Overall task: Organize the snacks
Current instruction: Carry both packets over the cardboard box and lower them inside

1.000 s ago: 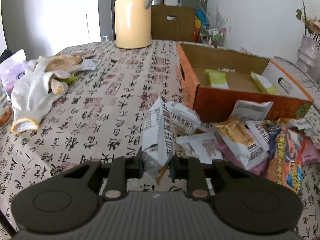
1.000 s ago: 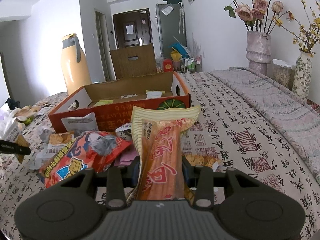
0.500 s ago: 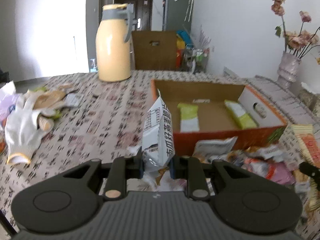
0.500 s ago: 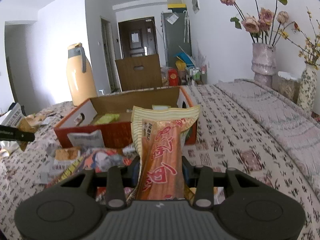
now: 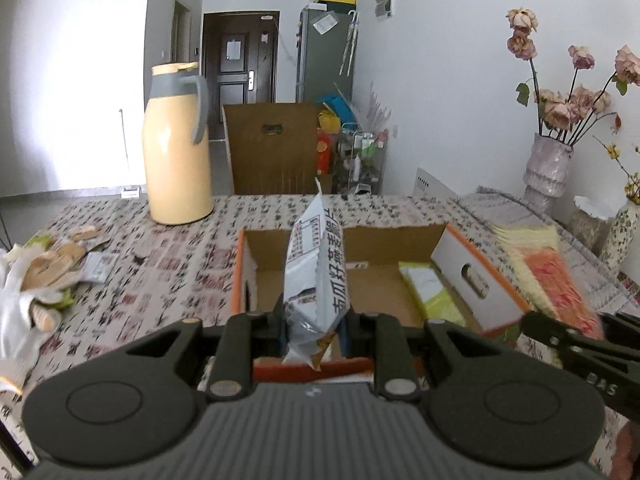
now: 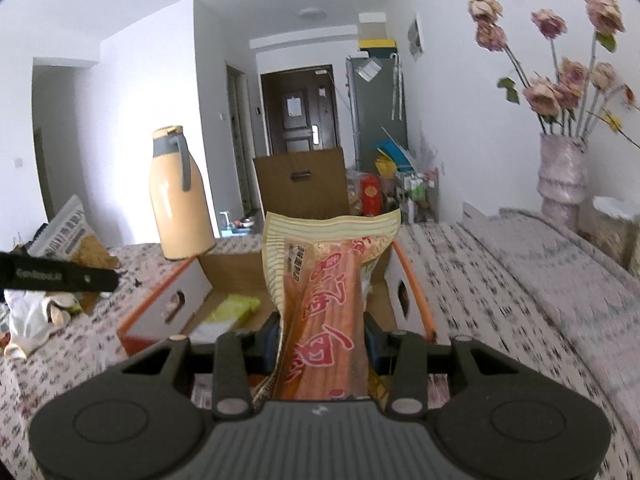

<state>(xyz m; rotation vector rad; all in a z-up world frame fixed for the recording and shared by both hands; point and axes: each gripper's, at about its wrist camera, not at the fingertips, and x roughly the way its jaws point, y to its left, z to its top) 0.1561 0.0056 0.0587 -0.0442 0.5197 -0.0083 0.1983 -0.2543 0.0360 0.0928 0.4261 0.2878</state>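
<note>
My left gripper point(image 5: 314, 330) is shut on a white snack packet point(image 5: 316, 280) with black lettering, held upright over the near edge of the orange cardboard box point(image 5: 476, 276). My right gripper point(image 6: 322, 338) is shut on a long orange sausage packet point(image 6: 326, 292), held upright over the same box point(image 6: 160, 304). That orange packet also shows at the right of the left wrist view point(image 5: 548, 276). Yellow-green packets point(image 5: 430, 288) lie inside the box.
A yellow thermos jug point(image 5: 176, 148) stands on the patterned tablecloth behind the box. White gloves and wrappers point(image 5: 28, 292) lie at the left. Vases of dried flowers point(image 6: 560, 176) stand at the right. A brown carton point(image 5: 272, 144) is beyond the table.
Both grippers have lifted their packets off the snack pile and moved forward over the box. The loose snack pile has dropped out of view.
</note>
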